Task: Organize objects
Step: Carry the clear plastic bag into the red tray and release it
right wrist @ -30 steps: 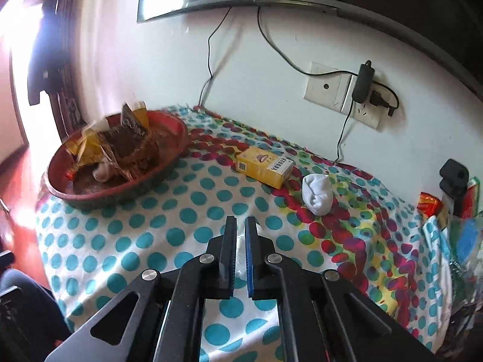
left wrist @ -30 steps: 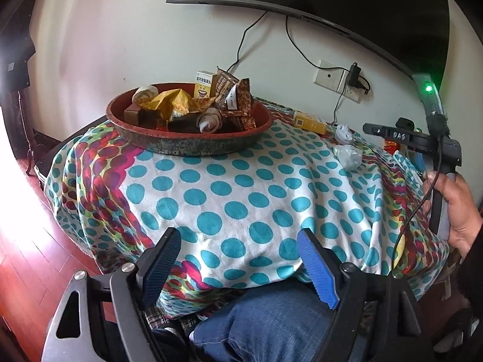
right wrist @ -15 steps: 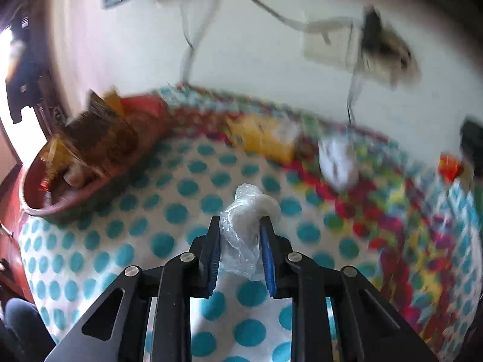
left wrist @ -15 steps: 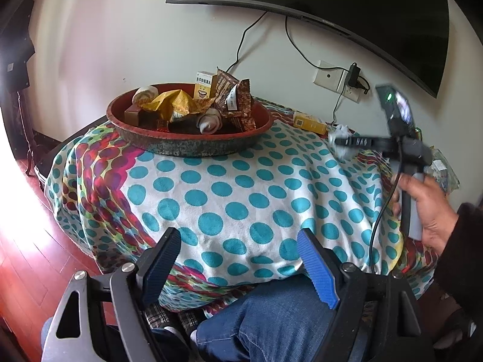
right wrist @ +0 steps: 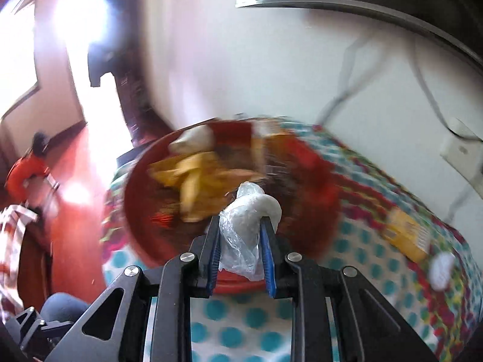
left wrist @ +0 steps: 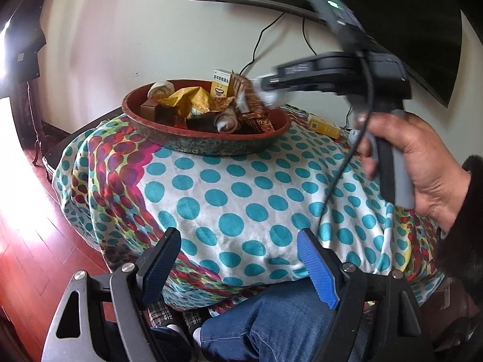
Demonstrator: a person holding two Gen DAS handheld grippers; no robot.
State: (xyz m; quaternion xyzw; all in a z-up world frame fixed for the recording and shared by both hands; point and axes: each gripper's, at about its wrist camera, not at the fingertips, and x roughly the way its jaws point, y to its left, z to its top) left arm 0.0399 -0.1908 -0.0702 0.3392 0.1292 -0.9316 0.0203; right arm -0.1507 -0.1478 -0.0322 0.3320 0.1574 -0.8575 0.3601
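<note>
Red bowl (left wrist: 208, 146) heaped with snack packets (left wrist: 193, 102) (little spare room), bare polka-dot cloth (left wrist: 241, 199) in front — yellow box (left wrist: 323, 125) behind

Home living room: wall-mounted TV (left wrist: 377, 15), red wood floor (left wrist: 27, 235), polka-dot cloth (left wrist: 241, 199) over low table, snack bowl (left wrist: 205, 143), wall socket (right wrist: 462, 150) with trailing cables.

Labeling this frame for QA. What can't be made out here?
- Right wrist view: red tray contents, smeared by motion blur.
- Right wrist view: what the clear plastic bag wraps, a white lump only.
- Left wrist view: right gripper tips, blurred; the grasp is unreadable there.
- Left wrist view: print on the yellow box, too small.
</note>
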